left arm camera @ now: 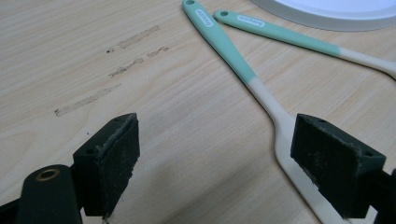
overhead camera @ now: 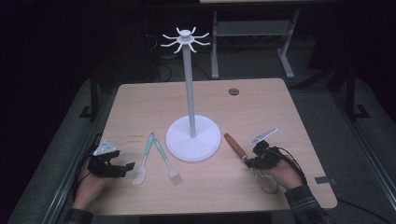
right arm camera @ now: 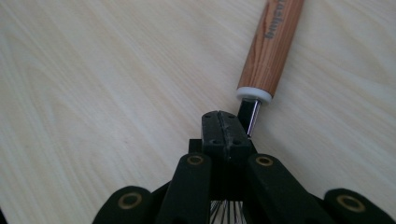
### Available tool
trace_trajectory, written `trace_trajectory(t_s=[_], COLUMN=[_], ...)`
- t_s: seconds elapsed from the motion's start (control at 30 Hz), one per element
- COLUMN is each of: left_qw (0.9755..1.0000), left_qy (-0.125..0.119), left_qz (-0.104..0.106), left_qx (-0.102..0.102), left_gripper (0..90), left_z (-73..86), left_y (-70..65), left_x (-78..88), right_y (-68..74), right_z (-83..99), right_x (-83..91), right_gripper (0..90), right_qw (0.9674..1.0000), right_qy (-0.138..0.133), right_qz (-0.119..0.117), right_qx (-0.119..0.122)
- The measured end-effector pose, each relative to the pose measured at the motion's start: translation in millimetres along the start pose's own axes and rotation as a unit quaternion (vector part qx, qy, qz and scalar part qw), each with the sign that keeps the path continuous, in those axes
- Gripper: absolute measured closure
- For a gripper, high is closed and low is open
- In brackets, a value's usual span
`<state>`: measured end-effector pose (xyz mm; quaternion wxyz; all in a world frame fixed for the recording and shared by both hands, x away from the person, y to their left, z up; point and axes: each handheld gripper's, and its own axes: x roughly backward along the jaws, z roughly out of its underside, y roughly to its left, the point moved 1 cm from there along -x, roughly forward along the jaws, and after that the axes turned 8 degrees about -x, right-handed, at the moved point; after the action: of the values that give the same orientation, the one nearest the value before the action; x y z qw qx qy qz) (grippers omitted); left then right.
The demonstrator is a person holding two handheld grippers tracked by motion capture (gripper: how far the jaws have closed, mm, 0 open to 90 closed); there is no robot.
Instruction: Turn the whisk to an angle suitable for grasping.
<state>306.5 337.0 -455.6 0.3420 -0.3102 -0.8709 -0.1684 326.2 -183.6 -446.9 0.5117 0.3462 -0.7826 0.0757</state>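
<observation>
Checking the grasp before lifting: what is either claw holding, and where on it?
The right claw grips the whisk at its metal neck below the wooden handle. The left claw holds nothing.

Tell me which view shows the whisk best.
The high view: the whole whisk shows, wooden handle toward the stand, wires under the right gripper. The right gripper view shows its handle and wires behind the shut jaws.
</observation>
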Motion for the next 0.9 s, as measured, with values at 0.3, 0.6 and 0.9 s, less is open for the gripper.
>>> trace_trajectory(t_s=[0.3, 0.6, 0.9], left_qw=[1.0000, 1.0000, 1.0000], left_qy=[0.001, 0.001, 0.002], left_qz=[-0.001, -0.002, -0.003], left_qx=[0.000, 0.000, -0.001], left_gripper=[15.4, 15.5, 15.5], left_z=[0.2, 0.4, 0.8], left_y=[0.3, 0.5, 0.9], left_x=[-0.3, -0.3, 0.8], right_y=[-19.2, -42.9, -37.6], right_z=[-0.5, -2.4, -6.4], right_x=[8.5, 12.8, 21.5], right_gripper=[90.0, 90.0, 89.4], right_qw=[0.9994, 0.9985, 0.9988], right_qy=[-0.005, -0.018, -0.045], right_qz=[0.034, 0.049, 0.018], right_qx=[-0.007, -0.016, -0.008])
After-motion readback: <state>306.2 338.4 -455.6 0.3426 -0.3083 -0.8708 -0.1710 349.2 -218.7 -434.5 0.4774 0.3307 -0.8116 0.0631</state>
